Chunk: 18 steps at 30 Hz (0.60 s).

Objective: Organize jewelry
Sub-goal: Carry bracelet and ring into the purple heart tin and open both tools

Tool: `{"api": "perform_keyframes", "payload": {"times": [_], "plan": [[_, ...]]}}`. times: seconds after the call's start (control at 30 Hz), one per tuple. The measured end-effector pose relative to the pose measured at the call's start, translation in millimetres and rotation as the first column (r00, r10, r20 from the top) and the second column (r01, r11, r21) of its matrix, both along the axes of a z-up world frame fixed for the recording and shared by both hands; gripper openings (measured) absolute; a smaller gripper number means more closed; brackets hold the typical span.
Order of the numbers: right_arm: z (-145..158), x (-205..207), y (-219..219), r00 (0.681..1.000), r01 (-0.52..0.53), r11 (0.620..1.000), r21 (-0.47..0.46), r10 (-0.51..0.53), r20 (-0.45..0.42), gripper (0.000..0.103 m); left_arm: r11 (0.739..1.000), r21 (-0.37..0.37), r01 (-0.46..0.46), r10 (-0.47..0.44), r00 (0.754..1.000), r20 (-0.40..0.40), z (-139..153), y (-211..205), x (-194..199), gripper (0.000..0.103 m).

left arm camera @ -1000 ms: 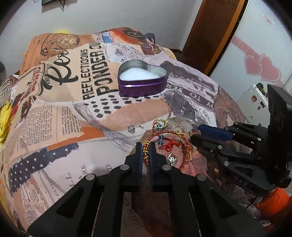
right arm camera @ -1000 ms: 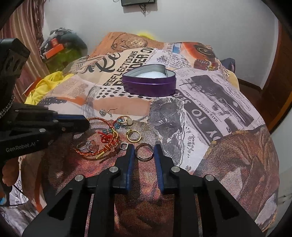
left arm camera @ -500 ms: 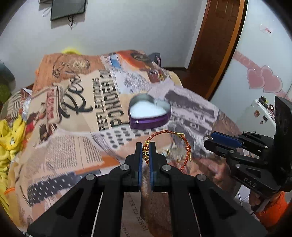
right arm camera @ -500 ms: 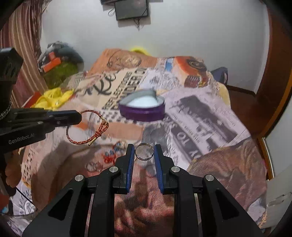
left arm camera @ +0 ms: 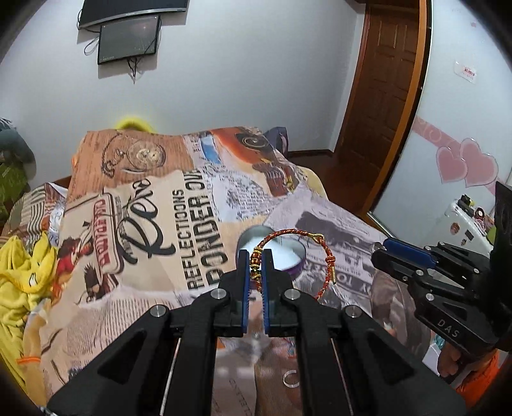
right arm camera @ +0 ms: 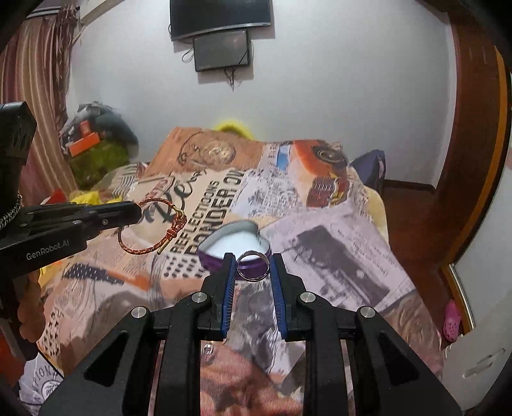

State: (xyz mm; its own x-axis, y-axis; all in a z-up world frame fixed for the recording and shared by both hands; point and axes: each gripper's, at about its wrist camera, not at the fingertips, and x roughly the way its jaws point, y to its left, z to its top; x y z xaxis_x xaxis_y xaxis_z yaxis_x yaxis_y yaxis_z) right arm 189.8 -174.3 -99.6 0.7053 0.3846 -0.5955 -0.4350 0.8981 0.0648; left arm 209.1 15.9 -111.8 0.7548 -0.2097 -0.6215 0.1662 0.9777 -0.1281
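You face a pale wall (right arm camera: 336, 96) with two dark screens (right arm camera: 220, 28) mounted high. A bed (left arm camera: 105, 153) under a newspaper-print cover fills the room, a brown wooden door (left arm camera: 384, 89) stands to your right, and a striped curtain (right arm camera: 38, 96) hangs left.

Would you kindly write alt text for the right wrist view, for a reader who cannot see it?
The right gripper holds a silver ring between its blue fingertips, above a bed with a newspaper-print cover. Just beyond sits an open purple heart-shaped tin with white lining. At left, the left gripper holds up a red braided bracelet.
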Motion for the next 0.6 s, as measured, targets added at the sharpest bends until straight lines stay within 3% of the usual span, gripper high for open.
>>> {"api": "perform_keyframes", "payload": {"times": [0.27,0.6], "plan": [[3,16,2,1.0,0.016,1.0,0.011,-0.016,0.022,0.02,1.0,0.012,-0.01,0.01,1.0,-0.004,-6,0,26,0.005],[-7,43,15,1.0,-0.002,1.0,0.011,0.002,-0.003,0.02,0.999,0.043,-0.003,0.006,0.998,-0.063,-32,-1,63,0.005]]}}
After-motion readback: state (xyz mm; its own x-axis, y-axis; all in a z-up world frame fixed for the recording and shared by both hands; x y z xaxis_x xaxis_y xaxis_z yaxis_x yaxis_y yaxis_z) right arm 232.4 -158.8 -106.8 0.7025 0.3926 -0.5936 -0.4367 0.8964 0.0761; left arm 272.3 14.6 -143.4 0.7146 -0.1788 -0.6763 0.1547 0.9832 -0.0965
